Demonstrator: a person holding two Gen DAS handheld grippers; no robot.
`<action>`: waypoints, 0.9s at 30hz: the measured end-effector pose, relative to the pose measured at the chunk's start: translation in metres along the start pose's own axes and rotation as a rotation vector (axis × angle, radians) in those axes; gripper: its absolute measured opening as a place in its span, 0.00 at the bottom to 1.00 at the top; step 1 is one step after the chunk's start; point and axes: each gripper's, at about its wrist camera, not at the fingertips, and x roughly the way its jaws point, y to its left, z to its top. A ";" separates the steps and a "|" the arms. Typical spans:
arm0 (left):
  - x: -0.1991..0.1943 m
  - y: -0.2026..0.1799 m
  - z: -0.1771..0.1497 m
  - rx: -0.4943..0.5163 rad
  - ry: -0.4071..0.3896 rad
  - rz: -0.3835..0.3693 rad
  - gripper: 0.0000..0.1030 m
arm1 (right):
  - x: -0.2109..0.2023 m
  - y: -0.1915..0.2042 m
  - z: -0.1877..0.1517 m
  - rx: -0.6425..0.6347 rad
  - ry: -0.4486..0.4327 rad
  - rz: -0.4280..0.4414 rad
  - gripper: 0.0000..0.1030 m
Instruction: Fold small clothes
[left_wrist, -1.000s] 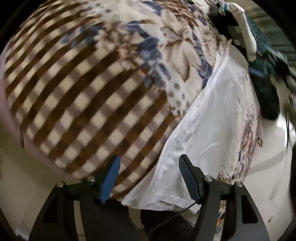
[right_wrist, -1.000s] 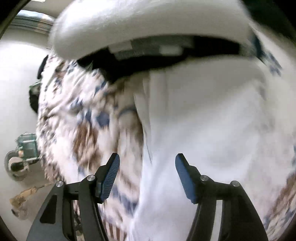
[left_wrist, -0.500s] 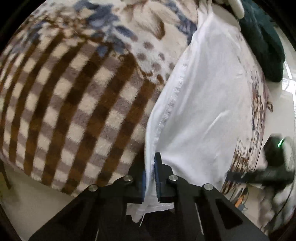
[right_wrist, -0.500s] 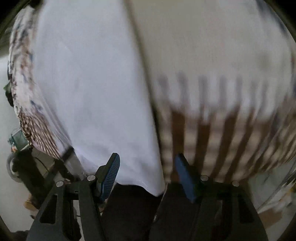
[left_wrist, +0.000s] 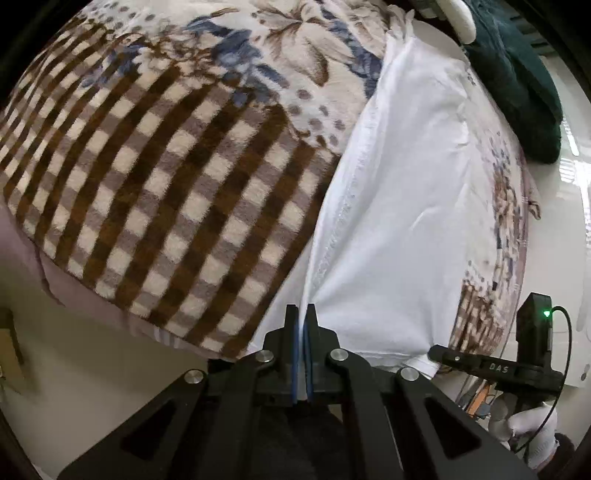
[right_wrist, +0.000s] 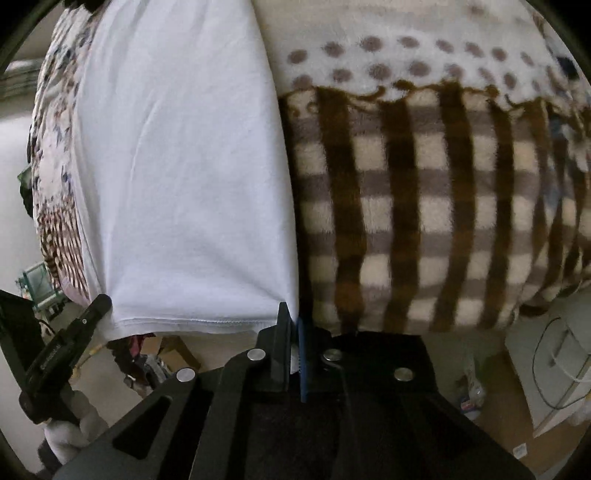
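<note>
White shirt (left_wrist: 402, 206) lies on our checked blanket (left_wrist: 155, 177); our left gripper (left_wrist: 302, 332) and right gripper (right_wrist: 293, 332) each pinch a near hem corner.

We see bed (left_wrist: 48, 273) under checked-and-floral blanket (left_wrist: 166, 177); white garment (left_wrist: 406, 206) lies spread on blanket, dark green cloth (left_wrist: 517, 92) at far edge.
</note>
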 end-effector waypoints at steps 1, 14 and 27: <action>-0.001 0.002 -0.001 -0.003 0.000 0.002 0.01 | 0.000 0.011 0.002 -0.004 0.000 -0.003 0.02; 0.054 0.008 -0.009 0.005 0.089 0.093 0.03 | 0.005 0.012 -0.032 -0.028 0.017 -0.052 0.02; -0.028 -0.041 0.116 -0.054 -0.125 0.007 0.77 | -0.102 -0.002 -0.011 0.036 -0.082 0.110 0.55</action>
